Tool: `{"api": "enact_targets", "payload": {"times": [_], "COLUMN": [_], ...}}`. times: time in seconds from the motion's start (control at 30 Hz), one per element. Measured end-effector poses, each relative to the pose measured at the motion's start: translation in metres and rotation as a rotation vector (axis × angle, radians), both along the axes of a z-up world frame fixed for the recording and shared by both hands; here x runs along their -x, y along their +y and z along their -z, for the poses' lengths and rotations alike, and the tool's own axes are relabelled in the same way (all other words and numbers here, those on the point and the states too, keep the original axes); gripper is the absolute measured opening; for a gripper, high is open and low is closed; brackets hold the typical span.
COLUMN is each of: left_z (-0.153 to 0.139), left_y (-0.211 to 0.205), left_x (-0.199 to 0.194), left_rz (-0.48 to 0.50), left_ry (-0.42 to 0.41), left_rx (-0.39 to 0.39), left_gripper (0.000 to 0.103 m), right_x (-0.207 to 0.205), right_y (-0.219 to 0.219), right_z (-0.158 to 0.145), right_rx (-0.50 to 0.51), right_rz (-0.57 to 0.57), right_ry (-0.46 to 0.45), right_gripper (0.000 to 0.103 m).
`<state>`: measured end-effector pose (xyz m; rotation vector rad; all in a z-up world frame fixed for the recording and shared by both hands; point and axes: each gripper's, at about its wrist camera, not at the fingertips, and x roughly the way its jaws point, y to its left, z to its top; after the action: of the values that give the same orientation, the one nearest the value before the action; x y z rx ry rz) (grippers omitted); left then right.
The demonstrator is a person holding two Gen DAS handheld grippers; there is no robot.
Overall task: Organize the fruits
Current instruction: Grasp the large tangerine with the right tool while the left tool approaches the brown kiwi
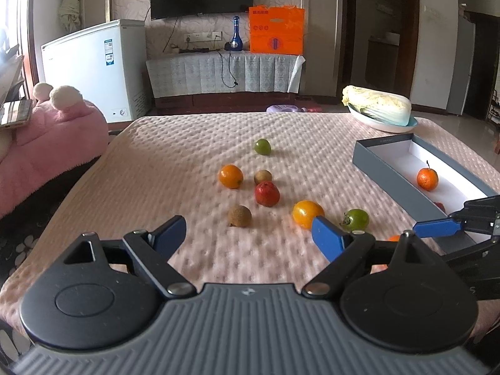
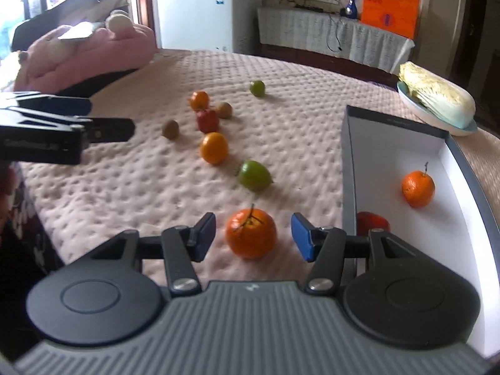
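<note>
A stemmed tangerine (image 2: 251,232) is seen lying on the pink-covered worktop (image 2: 131,187) directly between the blue pads of the right gripper (image 2: 253,237) — a gap is left on either side, so nothing is pinched; the jaws are half spread. Just to the right, the open box (image 2: 350,156) is placed, with a second tangerine (image 2: 418,188) and a red fruit (image 2: 372,222) inside it. Beyond the gripper, a green fruit (image 2: 254,175) and a yellow-orange one (image 2: 214,147) are set apart on the cover. The left gripper (image 1: 248,234) is held wide and empty above the cover — a brown fruit (image 1: 239,216) lies just ahead of it, untouched.
</note>
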<state>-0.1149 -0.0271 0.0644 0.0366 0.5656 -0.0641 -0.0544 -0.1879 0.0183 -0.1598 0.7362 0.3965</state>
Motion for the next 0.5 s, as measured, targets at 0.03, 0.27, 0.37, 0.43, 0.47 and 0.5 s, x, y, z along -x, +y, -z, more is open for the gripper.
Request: {"api": "enact_targets", "payload": {"times": [0.03, 0.27, 0.37, 0.43, 0.47, 0.5], "left_z": [0.000, 0.007, 0.009, 0.012, 0.013, 0.014], "left_y": [0.000, 0.009, 0.009, 0.009, 0.009, 0.008], "left_x": [-0.003, -0.021, -0.027, -0.031, -0.033, -0.035], "left_rz": [0.000, -0.023, -0.019, -0.018, -0.016, -0.015], "left_ry": [-0.001, 0.036, 0.044, 0.051, 0.055, 0.059], "left_rx": [-0.007, 0.008, 0.002, 0.000, 0.000, -0.001], "left_gripper": [0.090, 0.090, 0.090, 0.089, 0.088, 0.085], "right_x": [-0.001, -0.002, -0.003, -0.002, -0.002, -0.002], "right_y": [0.000, 0.007, 0.007, 0.008, 0.008, 0.007], "right_z": [0.001, 0.006, 0.006, 0.006, 0.005, 0.005], "right_rx": [0.002, 0.034, 0.035, 0.042, 0.042, 0.039], "right_rz": [0.002, -0.023, -0.024, -0.028, -0.029, -0.029], "right_ry": [0.009, 0.019, 0.021, 0.018, 0.018, 0.020], "right_gripper": [0.051, 0.041, 0.041, 0.040, 0.040, 0.040]}}
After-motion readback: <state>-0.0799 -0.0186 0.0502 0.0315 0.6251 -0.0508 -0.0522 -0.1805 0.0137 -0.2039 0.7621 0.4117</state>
